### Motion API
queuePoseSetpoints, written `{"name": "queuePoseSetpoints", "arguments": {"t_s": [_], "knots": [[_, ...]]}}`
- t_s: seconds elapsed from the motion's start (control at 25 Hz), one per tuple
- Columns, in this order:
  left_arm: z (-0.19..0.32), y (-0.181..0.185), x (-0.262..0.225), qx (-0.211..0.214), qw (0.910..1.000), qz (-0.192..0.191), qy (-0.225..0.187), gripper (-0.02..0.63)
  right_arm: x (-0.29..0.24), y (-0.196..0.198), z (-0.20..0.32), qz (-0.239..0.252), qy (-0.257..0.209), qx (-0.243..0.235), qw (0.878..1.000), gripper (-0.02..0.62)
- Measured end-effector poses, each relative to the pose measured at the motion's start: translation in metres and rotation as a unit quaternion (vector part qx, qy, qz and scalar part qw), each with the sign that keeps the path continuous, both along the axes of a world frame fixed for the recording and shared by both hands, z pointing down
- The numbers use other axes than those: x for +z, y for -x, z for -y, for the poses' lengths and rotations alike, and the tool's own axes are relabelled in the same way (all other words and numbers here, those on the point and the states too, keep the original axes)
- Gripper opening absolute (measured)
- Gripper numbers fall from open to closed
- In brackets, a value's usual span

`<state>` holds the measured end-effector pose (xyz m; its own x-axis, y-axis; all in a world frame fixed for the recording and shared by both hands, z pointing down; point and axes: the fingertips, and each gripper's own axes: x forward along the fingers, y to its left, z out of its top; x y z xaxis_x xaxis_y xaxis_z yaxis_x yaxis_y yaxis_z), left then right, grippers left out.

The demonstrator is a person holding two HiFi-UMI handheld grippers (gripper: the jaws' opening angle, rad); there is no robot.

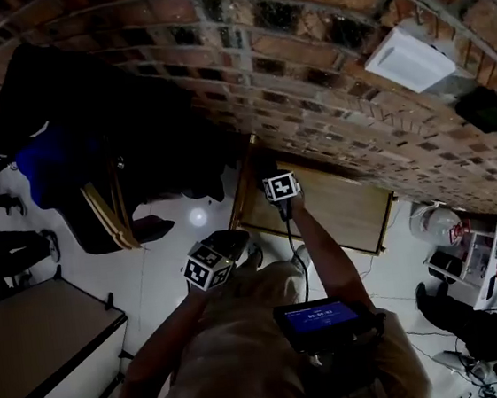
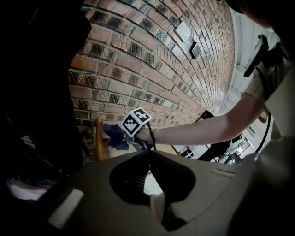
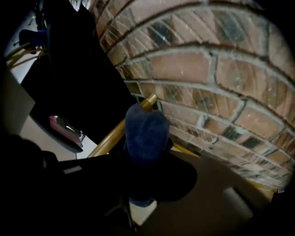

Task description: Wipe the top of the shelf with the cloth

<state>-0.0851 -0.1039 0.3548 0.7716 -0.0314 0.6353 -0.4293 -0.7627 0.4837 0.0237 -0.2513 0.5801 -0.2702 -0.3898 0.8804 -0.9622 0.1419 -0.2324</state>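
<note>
A person, seen from above in dim light, holds the right gripper (image 3: pixel 147 159) with its jaws clamped on a dark blue wadded cloth (image 3: pixel 146 131) at the far left corner of the tan wooden-framed shelf top (image 1: pixel 343 209), against the red-brown brick wall (image 1: pixel 305 71). In the right gripper view the cloth bulges out past the jaws and covers most of the golden wooden corner post (image 3: pixel 149 101); whether it touches the shelf surface cannot be told. The golden wooden rail (image 3: pixel 107 141) along the shelf's left edge runs down behind it. The left gripper (image 2: pixel 148 154) hangs back from the shelf, off its left edge, with its jaws closed tip to tip on nothing. From there the cloth shows as a blue lump beside the right gripper's marker cube (image 2: pixel 136 122). The shelf's near edge is hidden by the person's bare forearm (image 1: pixel 321 248), and its right end is lost in clutter. A dark draped chair (image 1: pixel 88 123) at the left is too murky to read.
</note>
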Motion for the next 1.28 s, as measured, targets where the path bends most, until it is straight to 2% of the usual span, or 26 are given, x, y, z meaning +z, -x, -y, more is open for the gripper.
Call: {"name": "queuePoseSetpoints", "arguments": {"t_s": [0.08,0.2,0.4,0.64,0.76,0.88,1.0,1.2,1.28], "knots": [[-0.002,0.004,-0.003,0.001,1.0,-0.001,0.005,0.0,0.027,-0.004,0.003,-0.026,0.04,0.011,0.999,0.1],[-0.003,0.021,-0.005,-0.002,0.9999,0.001,0.014,0.0,0.054,0.0,0.013,-0.035,0.069,0.03,0.997,0.101],[0.002,0.049,0.003,-0.024,0.9996,0.011,0.015,0.0,0.082,0.03,0.048,-0.005,0.063,0.01,0.998,0.101],[-0.008,0.038,0.022,-0.002,0.9992,0.035,0.022,0.0,0.105,0.007,0.031,0.004,0.088,0.018,0.996,0.101],[-0.001,0.034,0.028,-0.015,0.9987,0.043,0.023,0.0,0.111,-0.01,0.011,0.015,0.087,0.026,0.996,0.101],[0.008,0.021,0.028,-0.028,0.9985,0.043,0.02,0.0,0.114,-0.052,-0.004,-0.005,0.07,0.042,0.997,0.101],[0.008,-0.002,0.029,-0.022,0.9989,0.039,0.014,0.0,0.12,-0.123,-0.046,-0.023,0.088,0.093,0.991,0.101],[0.005,-0.039,0.024,-0.02,0.9992,0.031,0.014,0.0,0.13,-0.258,-0.142,-0.059,0.135,0.19,0.971,0.101],[0.002,-0.056,0.022,-0.016,0.9994,0.029,0.012,0.0,0.13,-0.317,-0.184,-0.085,0.15,0.233,0.957,0.101]]}}
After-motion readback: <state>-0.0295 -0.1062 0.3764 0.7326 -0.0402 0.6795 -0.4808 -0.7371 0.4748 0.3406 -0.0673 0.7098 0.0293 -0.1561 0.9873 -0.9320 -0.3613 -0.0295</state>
